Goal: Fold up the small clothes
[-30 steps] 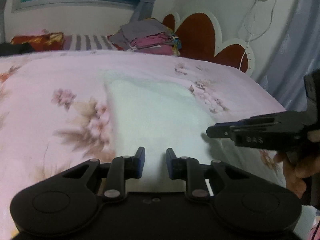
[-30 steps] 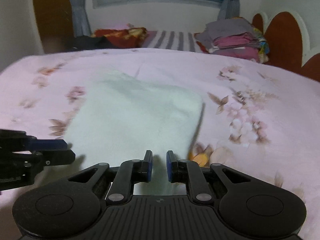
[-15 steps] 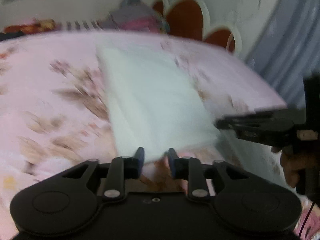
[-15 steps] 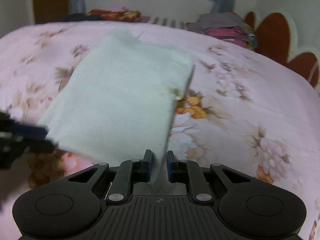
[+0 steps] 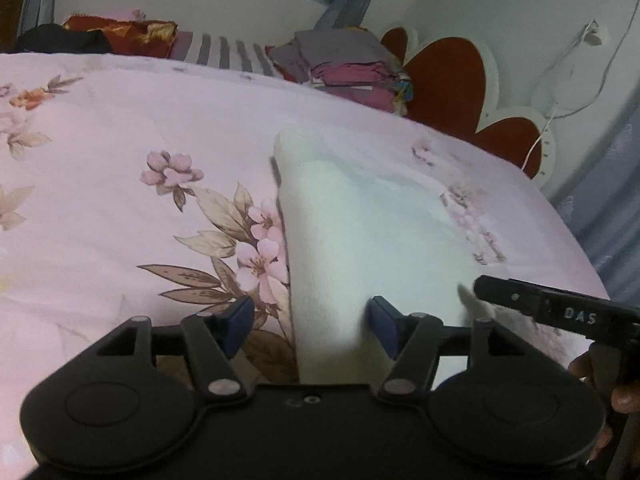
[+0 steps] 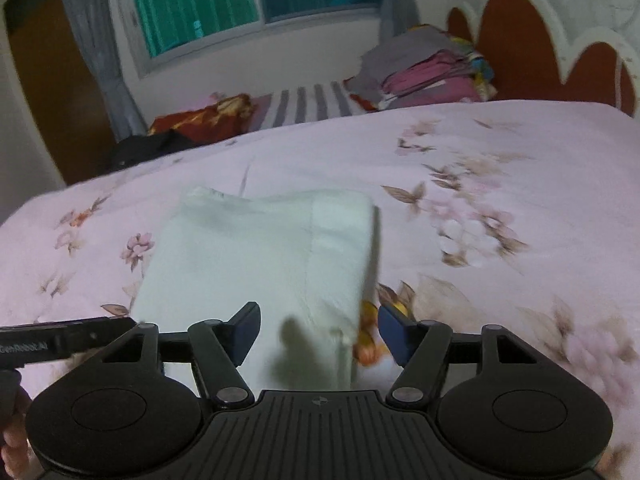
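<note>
Both grippers, left point(image 5: 310, 322) and right point(image 6: 318, 330), fingers spread wide, empty; white cloth point(image 6: 256, 256) looks soft, light — pinch near corners.

Folded cloth point(image 6: 264, 256) is lying on the bedspread point(image 6: 500, 168). Left gripper point(image 5: 310, 326) and right gripper point(image 6: 318, 332) are sitting at its near edge, side by side. Clothes stack point(image 6: 424, 68) is resting behind, before the headboard point(image 6: 560, 48).
</note>
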Demonstrator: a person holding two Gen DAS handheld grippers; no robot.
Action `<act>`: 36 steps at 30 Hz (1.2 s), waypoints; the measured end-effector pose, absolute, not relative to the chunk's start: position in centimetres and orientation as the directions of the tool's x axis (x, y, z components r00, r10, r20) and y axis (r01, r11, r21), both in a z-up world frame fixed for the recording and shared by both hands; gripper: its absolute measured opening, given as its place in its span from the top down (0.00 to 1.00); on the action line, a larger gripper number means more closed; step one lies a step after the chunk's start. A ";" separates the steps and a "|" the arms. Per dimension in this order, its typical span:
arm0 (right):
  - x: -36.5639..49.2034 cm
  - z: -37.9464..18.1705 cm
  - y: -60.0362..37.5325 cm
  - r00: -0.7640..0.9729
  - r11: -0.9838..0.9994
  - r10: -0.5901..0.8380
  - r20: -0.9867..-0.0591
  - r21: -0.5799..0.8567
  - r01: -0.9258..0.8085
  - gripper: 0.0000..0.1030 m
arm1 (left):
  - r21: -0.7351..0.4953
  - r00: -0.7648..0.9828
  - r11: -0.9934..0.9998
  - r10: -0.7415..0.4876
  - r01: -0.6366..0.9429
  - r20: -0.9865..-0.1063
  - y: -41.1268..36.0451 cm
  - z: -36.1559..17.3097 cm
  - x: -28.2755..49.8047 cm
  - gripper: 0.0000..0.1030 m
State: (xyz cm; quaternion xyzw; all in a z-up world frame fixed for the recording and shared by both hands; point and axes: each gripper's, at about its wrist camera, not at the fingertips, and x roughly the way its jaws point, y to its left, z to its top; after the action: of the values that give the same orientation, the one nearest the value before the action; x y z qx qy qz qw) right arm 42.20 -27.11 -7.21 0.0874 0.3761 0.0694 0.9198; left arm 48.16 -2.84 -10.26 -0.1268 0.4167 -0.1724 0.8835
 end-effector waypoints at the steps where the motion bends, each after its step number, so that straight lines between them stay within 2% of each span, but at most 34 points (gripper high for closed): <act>1: 42.8 -7.6 -27.0 0.698 0.975 0.203 -0.687 0.209 -0.078 0.37 | -0.348 0.589 0.917 -0.392 0.193 -0.706 -3.1 -10.6 48.3 0.36; 3: 43.6 -9.1 -27.1 0.671 0.974 0.214 -0.710 0.204 -0.095 0.38 | -0.290 0.589 0.937 -0.348 0.194 -0.729 -3.4 -11.0 48.6 0.30; 4: 43.9 -10.3 -27.6 0.656 0.986 0.156 -0.739 0.152 -0.063 0.38 | -0.280 0.591 0.941 -0.338 0.191 -0.733 -3.4 -11.0 48.5 0.30; 7: 44.1 -12.4 -31.6 0.639 0.937 0.265 -0.723 0.349 0.007 0.33 | -0.206 0.601 0.958 -0.287 0.201 -0.746 -4.5 -10.1 48.3 0.25; 9: 43.9 -11.9 -31.5 0.644 0.952 0.246 -0.724 0.305 -0.021 0.33 | -0.187 0.619 0.964 -0.264 0.187 -0.740 -4.4 -9.4 48.2 0.19; 11: 43.8 -11.3 -31.4 0.646 0.961 0.230 -0.728 0.274 -0.033 0.33 | -0.201 0.624 0.964 -0.265 0.174 -0.735 -3.9 -9.0 48.2 0.19; 14: 43.3 -10.1 -31.9 0.663 0.954 0.248 -0.707 0.295 -0.042 0.35 | -0.293 0.622 0.943 -0.324 0.155 -0.713 -2.9 -8.6 48.5 0.19; 17: 44.3 -10.4 -32.1 0.635 0.916 0.344 -0.692 0.395 -0.066 0.36 | -0.396 0.596 0.909 -0.391 0.131 -0.702 -2.3 -9.1 49.5 0.23; 20: 45.9 -12.2 -34.1 0.564 0.819 0.474 -0.677 0.573 0.000 0.36 | -0.442 0.563 0.889 -0.429 0.123 -0.706 -2.4 -9.7 50.0 0.33; 23: 46.4 -13.4 -35.9 0.542 0.739 0.552 -0.633 0.673 0.034 0.45 | -0.487 0.529 0.864 -0.474 0.126 -0.704 -2.5 -10.7 50.4 0.38; 25: 47.1 -14.1 -36.5 0.509 0.685 0.613 -0.604 0.728 0.040 0.57 | -0.514 0.515 0.850 -0.494 0.118 -0.700 -2.5 -11.3 50.8 0.38; 30: 48.6 -15.1 -37.5 0.462 0.609 0.692 -0.555 0.792 0.039 0.57 | -0.547 0.518 0.832 -0.510 0.093 -0.687 -2.5 -11.9 51.8 0.38; 32: 49.3 -15.3 -37.4 0.455 0.598 0.706 -0.544 0.801 0.029 0.57 | -0.551 0.516 0.830 -0.513 0.091 -0.687 -2.9 -11.9 52.3 0.42; 36: 49.7 -14.7 -36.8 0.454 0.642 0.691 -0.563 0.766 -0.026 0.57 | -0.542 0.519 0.836 -0.503 0.088 -0.691 -3.4 -11.5 53.1 0.45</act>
State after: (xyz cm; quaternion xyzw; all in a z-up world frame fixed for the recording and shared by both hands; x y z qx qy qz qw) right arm 49.67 -36.85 -14.71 0.3545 0.4684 0.2310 0.7756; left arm 53.11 -3.39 -11.55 -0.2268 0.4578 -0.1755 0.8415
